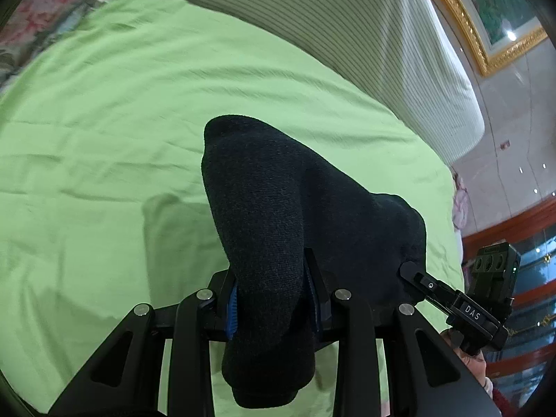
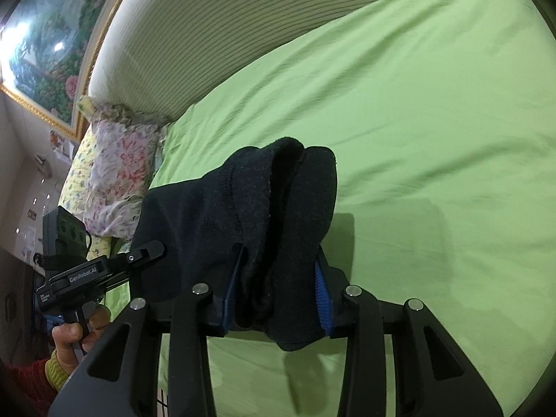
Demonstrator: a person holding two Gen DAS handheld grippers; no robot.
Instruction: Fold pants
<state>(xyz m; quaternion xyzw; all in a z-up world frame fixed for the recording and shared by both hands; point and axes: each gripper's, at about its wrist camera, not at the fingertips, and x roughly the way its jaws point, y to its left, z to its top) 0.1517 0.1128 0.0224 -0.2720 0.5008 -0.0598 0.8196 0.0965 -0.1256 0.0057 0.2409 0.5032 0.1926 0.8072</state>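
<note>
The left gripper (image 1: 274,295) has its jaws clamped on a thick bunch of the dark, soft knit pants (image 1: 278,208), which bulge up ahead of the jaws and hang below them, lifted off the light green bed sheet (image 1: 104,121). To its right, the right gripper (image 2: 278,292) has its jaws closed on another bunched part of the same pants (image 2: 243,208). Beyond both pairs of jaws lies a striped cream headboard cushion (image 1: 347,17), with a floral pillow (image 2: 114,170) beside it.
</note>
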